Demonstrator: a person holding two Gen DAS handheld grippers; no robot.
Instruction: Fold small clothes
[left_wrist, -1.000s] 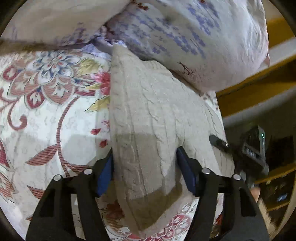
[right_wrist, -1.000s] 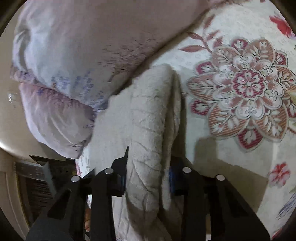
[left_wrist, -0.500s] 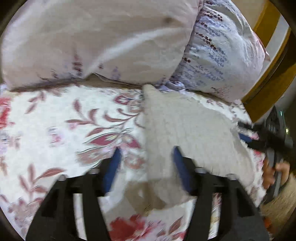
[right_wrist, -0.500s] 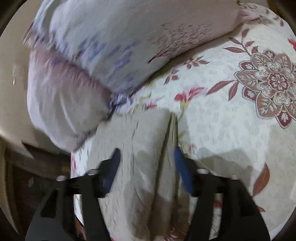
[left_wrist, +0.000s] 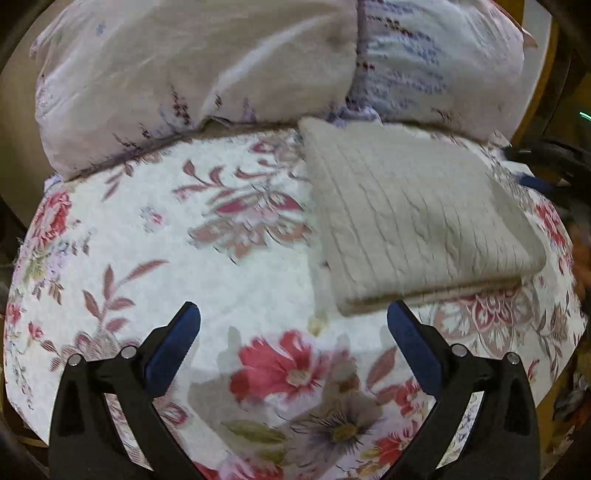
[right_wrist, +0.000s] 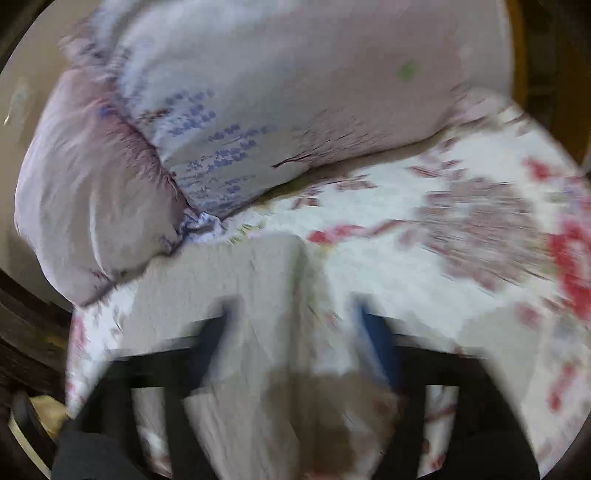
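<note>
A beige ribbed knit garment (left_wrist: 413, 218) lies folded into a flat rectangle on the floral bedspread (left_wrist: 207, 243), at the right of the left wrist view. My left gripper (left_wrist: 293, 325) is open and empty, pulled back just short of the garment's near edge. In the right wrist view the image is blurred by motion; the same garment (right_wrist: 258, 295) lies below and between the fingers of my right gripper (right_wrist: 295, 325), which is open and holds nothing. The right gripper's tip also shows at the far right of the left wrist view (left_wrist: 532, 181).
Two pale lilac floral pillows (left_wrist: 207, 74) (left_wrist: 443, 62) lie along the head of the bed, touching the garment's far edge. A yellow wooden bed frame (left_wrist: 535, 88) is at the upper right. The bed edge drops off to the right.
Both grippers have let go of the garment, opened wide and pulled back. The garment now lies flat and folded on the bedspread.
</note>
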